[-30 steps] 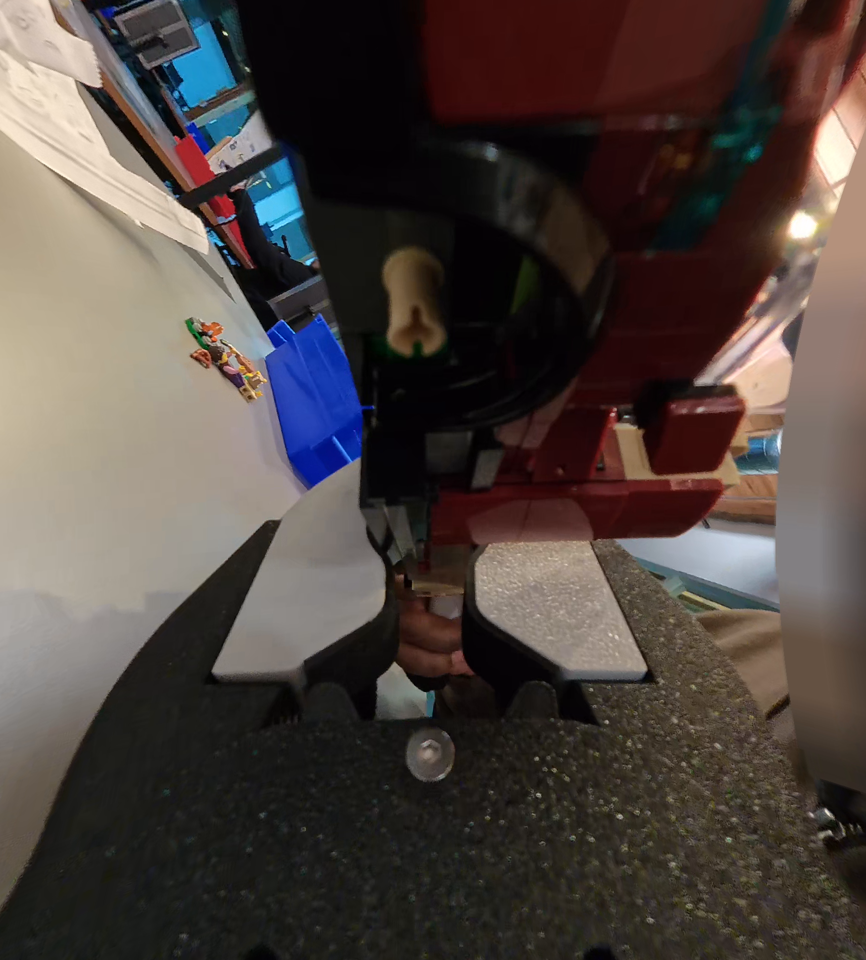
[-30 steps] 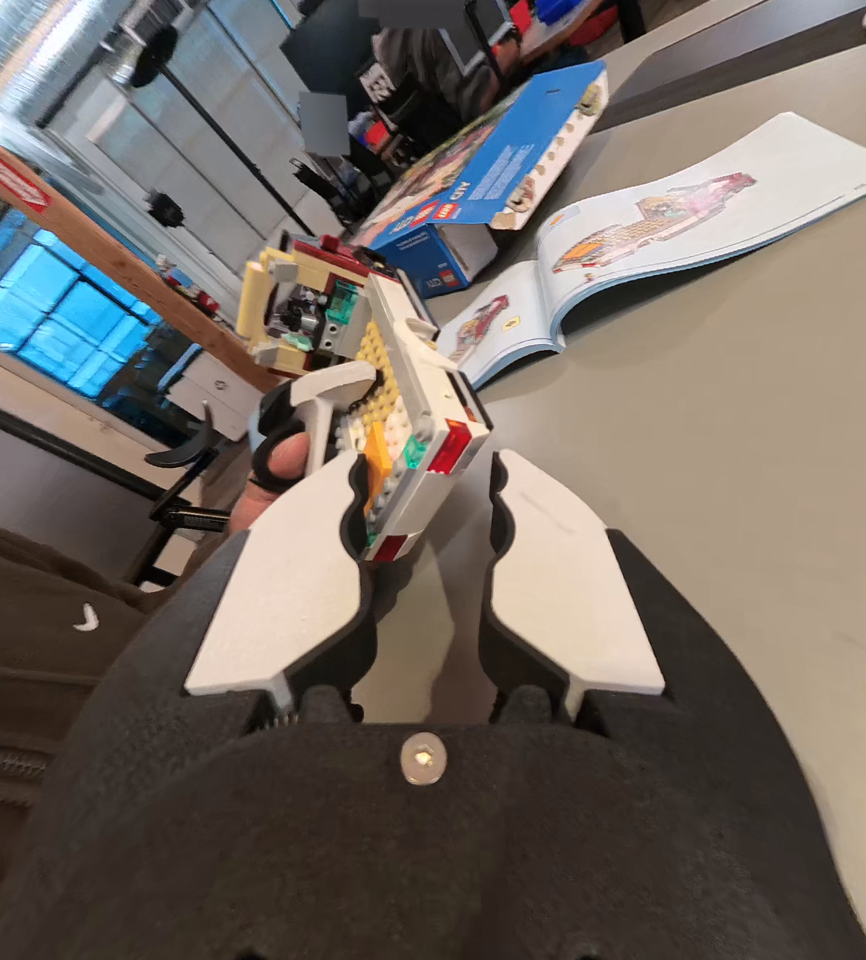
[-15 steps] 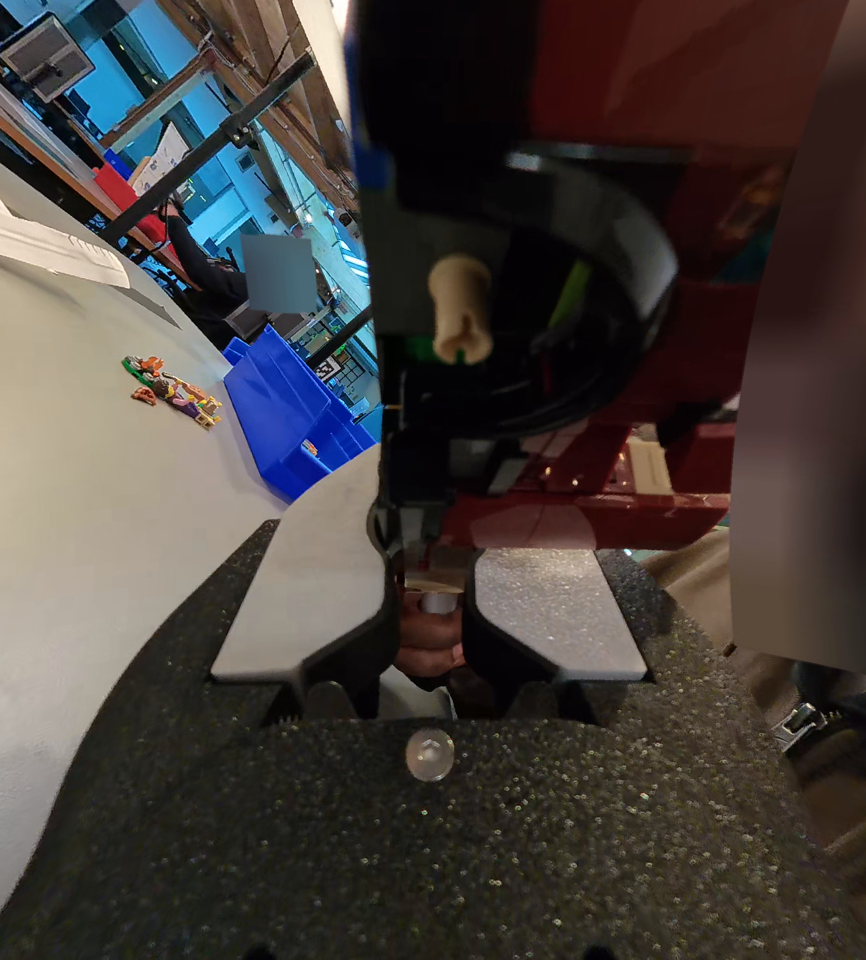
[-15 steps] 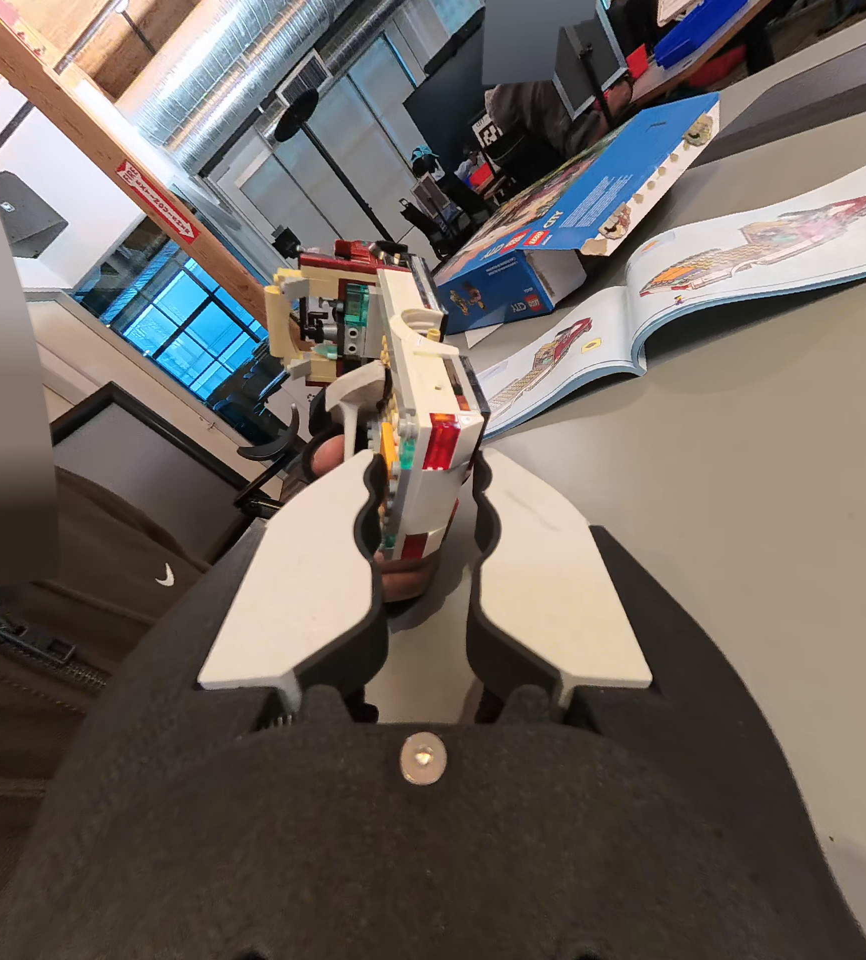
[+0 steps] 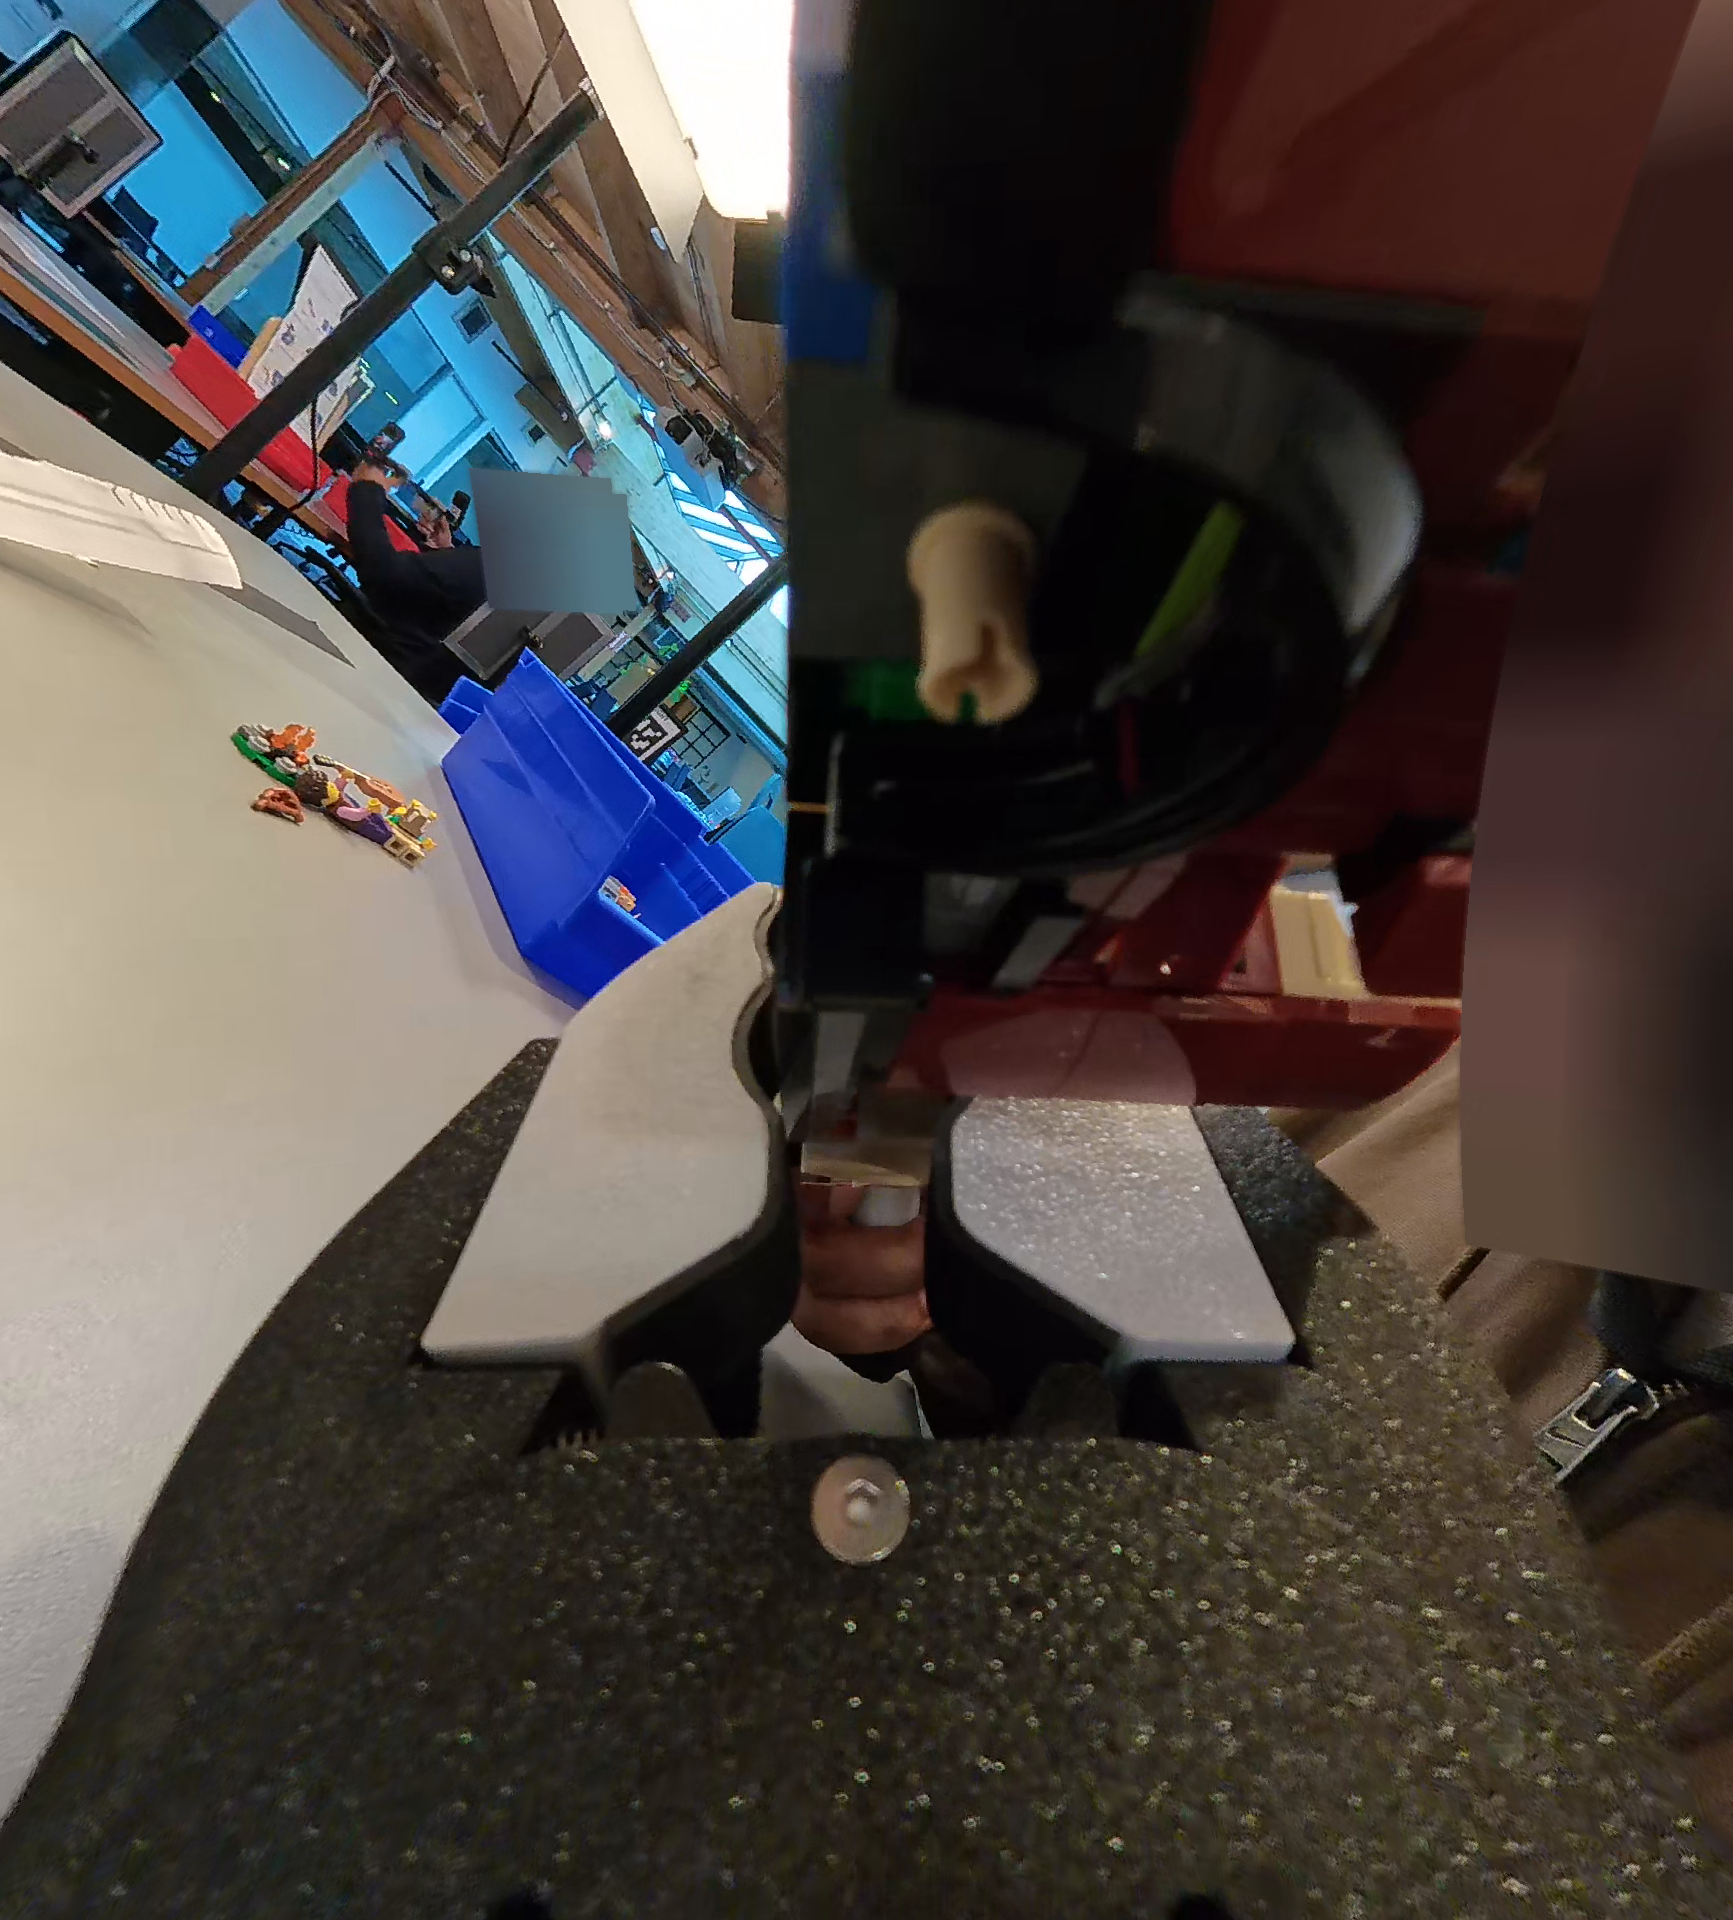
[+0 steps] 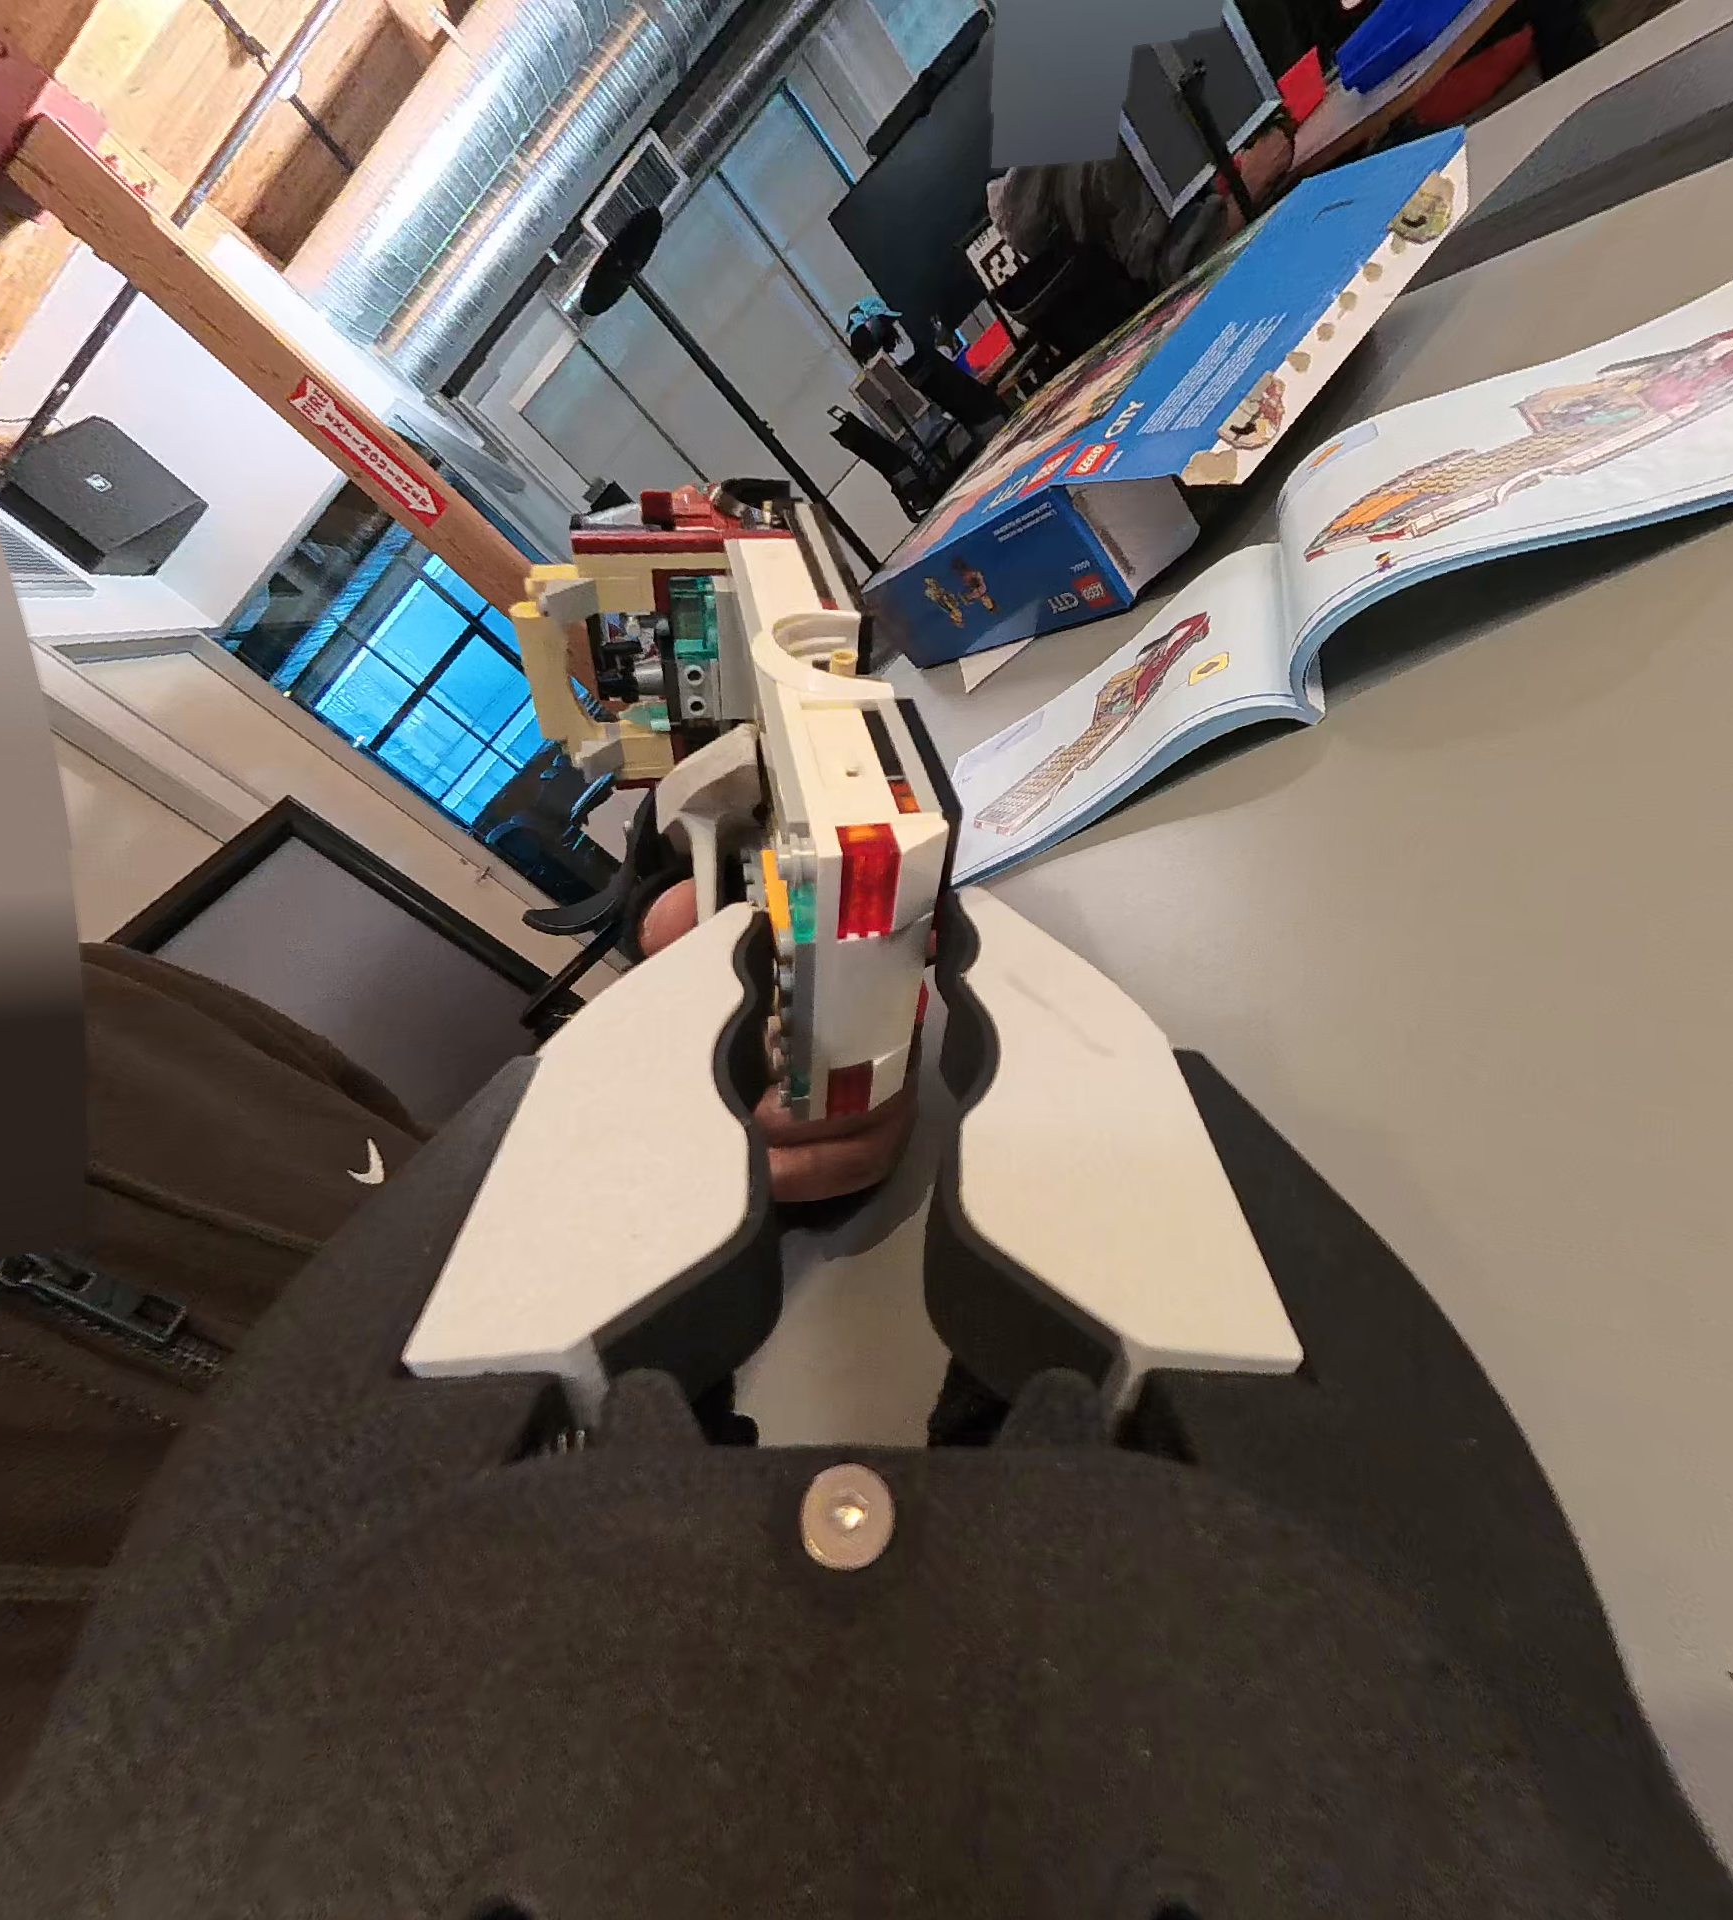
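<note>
Clearly we have a brick-built toy vehicle between both tools, held up off the grey table. Our right gripper is clenched on its white tail end, the one with the red light bricks: both white fingers press against its sides. Our left gripper grasps the dark red and black end of the same model, which fills that view; its left finger lies against the black edge, while the right finger's contact is partly hidden under the red body.

We judge the model light but fragile: stiff plastic, smooth and a little slippery, made of pieces that can pop apart if squeezed or twisted. Flat, solid walls such as the white tail seem the safest places to hold; the tan frame and small protruding parts at the middle look weak.

Both grippers are tilted hard to one side, facing each other along the vehicle's length, near the person's brown jacket. An open instruction booklet, a blue box, a blue bin and some loose minifigure pieces lie well apart.
</note>
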A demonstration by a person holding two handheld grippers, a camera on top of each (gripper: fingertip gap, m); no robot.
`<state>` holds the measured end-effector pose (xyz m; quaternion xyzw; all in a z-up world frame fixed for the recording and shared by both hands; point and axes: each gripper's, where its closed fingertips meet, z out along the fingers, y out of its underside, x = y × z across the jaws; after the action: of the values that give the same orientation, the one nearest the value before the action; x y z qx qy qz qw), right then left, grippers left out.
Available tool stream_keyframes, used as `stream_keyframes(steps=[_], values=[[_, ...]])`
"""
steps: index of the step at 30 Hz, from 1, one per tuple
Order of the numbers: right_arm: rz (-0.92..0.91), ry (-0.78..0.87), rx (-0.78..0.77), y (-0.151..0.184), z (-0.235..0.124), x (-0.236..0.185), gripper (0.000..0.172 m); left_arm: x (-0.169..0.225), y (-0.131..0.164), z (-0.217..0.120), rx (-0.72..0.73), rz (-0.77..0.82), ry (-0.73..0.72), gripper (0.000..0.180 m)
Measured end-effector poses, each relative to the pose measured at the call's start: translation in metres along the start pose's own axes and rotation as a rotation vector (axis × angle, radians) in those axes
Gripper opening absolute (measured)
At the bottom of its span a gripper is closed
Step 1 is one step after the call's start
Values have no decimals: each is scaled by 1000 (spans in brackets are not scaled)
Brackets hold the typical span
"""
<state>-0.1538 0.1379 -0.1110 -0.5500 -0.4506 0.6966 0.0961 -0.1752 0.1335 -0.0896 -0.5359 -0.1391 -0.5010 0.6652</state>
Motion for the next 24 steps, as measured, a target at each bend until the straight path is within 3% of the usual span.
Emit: stream_keyframes(steps=[1,11,16,24], values=[[9,-3,-1,0,0,0,30,0,0,0,0,0,0,26],[-32,-6,30,-5,1,-5,32,1,-4,-2,34,-6,20,24],[-101,12,33,-10,2,-10,45,5,-4,-3,37,10,36,24],[-160,-16,39,-5,-2,-13,35,14,7,1,-43,109,55,24]])
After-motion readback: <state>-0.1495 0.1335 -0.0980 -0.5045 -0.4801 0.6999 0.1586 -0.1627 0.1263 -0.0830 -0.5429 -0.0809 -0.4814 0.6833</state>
